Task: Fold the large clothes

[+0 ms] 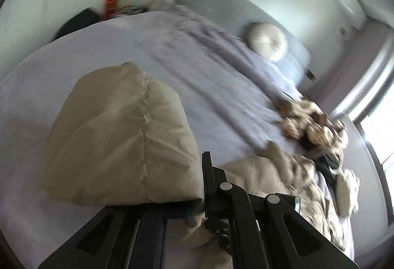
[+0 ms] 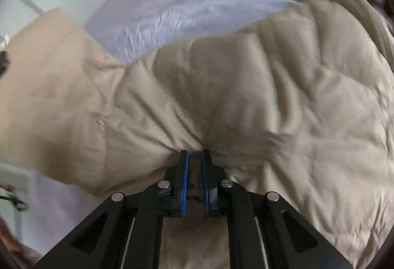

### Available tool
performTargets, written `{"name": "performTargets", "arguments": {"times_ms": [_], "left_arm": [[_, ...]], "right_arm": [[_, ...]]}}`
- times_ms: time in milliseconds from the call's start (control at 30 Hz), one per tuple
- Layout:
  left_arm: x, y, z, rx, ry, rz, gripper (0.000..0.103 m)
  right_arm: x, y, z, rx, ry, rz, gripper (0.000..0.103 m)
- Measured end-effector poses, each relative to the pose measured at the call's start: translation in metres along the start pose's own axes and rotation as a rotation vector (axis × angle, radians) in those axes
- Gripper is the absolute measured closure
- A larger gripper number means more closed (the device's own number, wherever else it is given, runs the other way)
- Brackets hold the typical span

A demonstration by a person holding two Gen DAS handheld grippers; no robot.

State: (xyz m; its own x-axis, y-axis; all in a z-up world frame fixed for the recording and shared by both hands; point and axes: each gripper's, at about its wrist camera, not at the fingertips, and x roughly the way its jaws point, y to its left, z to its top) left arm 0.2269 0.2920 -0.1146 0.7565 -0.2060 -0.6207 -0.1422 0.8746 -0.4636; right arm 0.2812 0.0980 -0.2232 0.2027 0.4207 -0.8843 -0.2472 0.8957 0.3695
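We grasp the beige puffer jacket (image 2: pixel 246 96) in both grippers above the lilac bed (image 1: pixel 172 67). Our right gripper (image 2: pixel 195 153) pinches a quilted fold; our left gripper (image 1: pixel 197 182) clamps a lifted padded end.

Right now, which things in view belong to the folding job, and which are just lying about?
Job: beige quilted puffer jacket, left gripper, right gripper, both shut on it.
Lying about: round cream cushion, brown patterned fleece garment, lavender bedspread.
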Motion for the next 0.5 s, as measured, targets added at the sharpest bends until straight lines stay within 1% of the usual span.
{"name": "performTargets", "arguments": {"times_ms": [67,100,133,167,200,233,300,333,367,433,500], "left_arm": [[0.011,-0.039,-0.006,0.080,0.031,-0.021,0.096],[0.015,-0.053,-0.010,0.109,0.046,-0.026,0.096],[0.028,-0.079,-0.018,0.161,0.079,-0.044,0.095],[0.038,-0.098,-0.026,0.202,0.104,-0.058,0.096],[0.046,-0.115,-0.034,0.237,0.122,-0.062,0.096],[0.058,-0.135,-0.045,0.292,0.148,-0.059,0.096],[0.083,-0.169,-0.073,0.398,0.206,-0.038,0.095],[0.097,-0.187,-0.089,0.458,0.248,-0.027,0.095],[0.110,-0.198,-0.102,0.497,0.280,-0.017,0.095],[0.126,-0.215,-0.127,0.564,0.328,0.022,0.095],[0.140,-0.227,-0.147,0.621,0.373,0.058,0.095]], "right_arm": [[-0.026,-0.017,-0.004,0.034,-0.049,-0.018,0.091],[-0.043,-0.032,-0.007,0.058,-0.076,-0.031,0.091],[-0.056,-0.044,-0.012,0.077,-0.095,-0.043,0.091],[-0.075,-0.066,-0.018,0.105,-0.118,-0.073,0.091],[-0.086,-0.081,-0.023,0.126,-0.126,-0.097,0.091],[-0.100,-0.103,-0.030,0.161,-0.135,-0.129,0.091],[-0.122,-0.142,-0.044,0.225,-0.146,-0.175,0.091],[-0.131,-0.156,-0.048,0.247,-0.148,-0.192,0.091],[-0.141,-0.177,-0.058,0.284,-0.151,-0.217,0.091],[-0.152,-0.201,-0.069,0.333,-0.149,-0.246,0.091],[-0.162,-0.222,-0.081,0.370,-0.141,-0.251,0.091]]}}
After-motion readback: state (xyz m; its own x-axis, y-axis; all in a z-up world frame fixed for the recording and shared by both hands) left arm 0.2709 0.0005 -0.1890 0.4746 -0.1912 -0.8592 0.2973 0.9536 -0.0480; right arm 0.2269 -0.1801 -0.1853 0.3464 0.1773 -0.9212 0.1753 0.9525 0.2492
